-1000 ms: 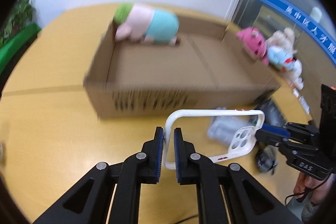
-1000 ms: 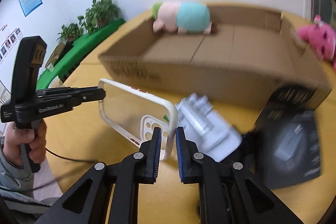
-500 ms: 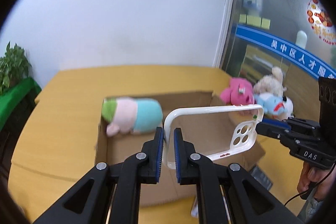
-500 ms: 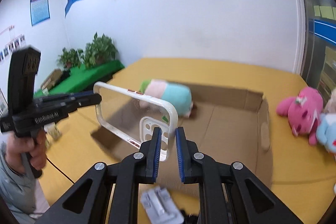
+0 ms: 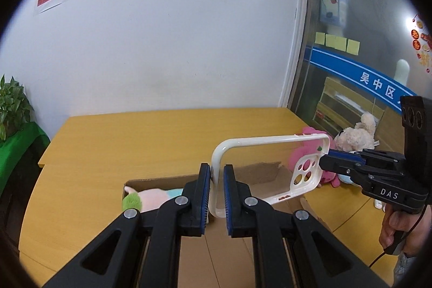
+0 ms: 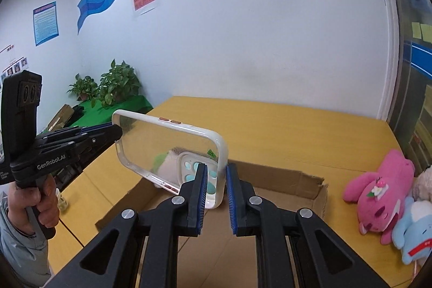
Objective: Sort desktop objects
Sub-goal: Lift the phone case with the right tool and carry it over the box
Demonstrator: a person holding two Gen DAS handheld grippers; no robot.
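A clear phone case [image 5: 270,174] with a white rim hangs in the air, in the middle of both views, above an open cardboard box [image 6: 283,185]. Two claws hold it, one at each short end. The left claw [image 5: 216,190] pinches the plain end of the rim. The right claw [image 6: 216,188] pinches the end with the camera holes. Both claws are pressed tight on the thin rim.

The case looks very light and a bit bendy. Its clear back looks smooth and could slip, so the rim is the best place to hold. It probably will not break if it drops into the box.

Inside the box, at its far left corner, lies a soft toy [image 5: 151,200] in pink, green and light blue. The box sits on a yellow worktop [image 5: 135,136]. At the right of the right wrist view, a pink plush toy [image 6: 378,193] and a blue plush toy [image 6: 415,228] lie on the worktop beside the box. A person's hand [image 6: 35,204] grips the left claw's handle at the lower left of that view.
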